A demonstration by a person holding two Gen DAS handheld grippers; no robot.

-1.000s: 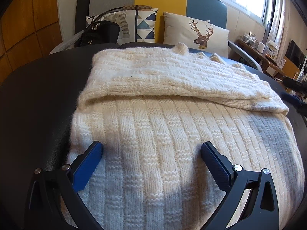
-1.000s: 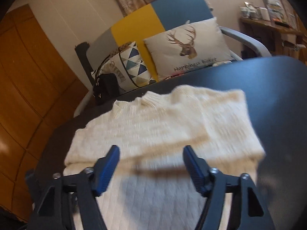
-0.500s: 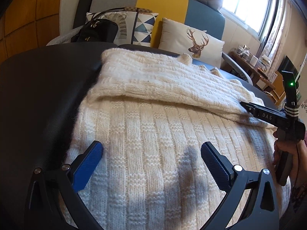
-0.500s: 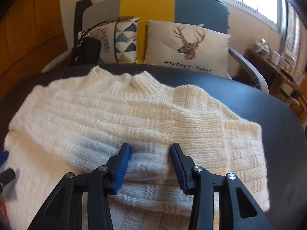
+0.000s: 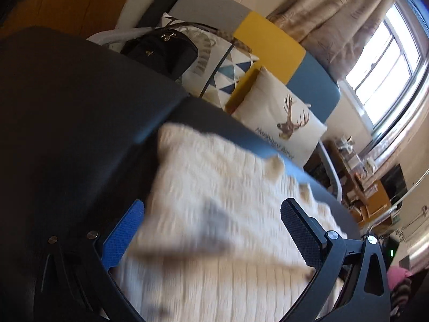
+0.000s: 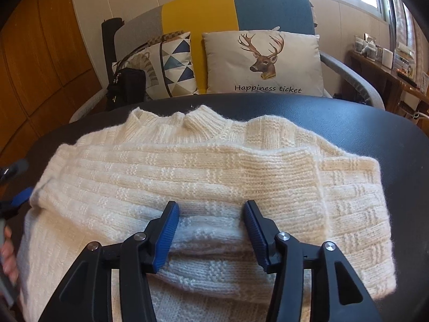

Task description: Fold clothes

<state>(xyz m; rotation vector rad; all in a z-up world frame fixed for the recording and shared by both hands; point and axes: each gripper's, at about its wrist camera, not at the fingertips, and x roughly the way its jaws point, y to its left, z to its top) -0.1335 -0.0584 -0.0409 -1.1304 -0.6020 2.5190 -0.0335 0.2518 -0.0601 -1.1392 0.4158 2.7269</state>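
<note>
Now right gripper (image 6: 210,214) opening astride ridge of chunky cream knit sweater (image 6: 214,166); left gripper (image 5: 211,214) spread wide, empty.

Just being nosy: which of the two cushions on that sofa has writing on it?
The deer cushion, the one further right. Below the antlered head it reads "Happiness ticket". The triangle-patterned cushion beside it shows only blue and grey shapes, partly hidden by a black bag.
</note>
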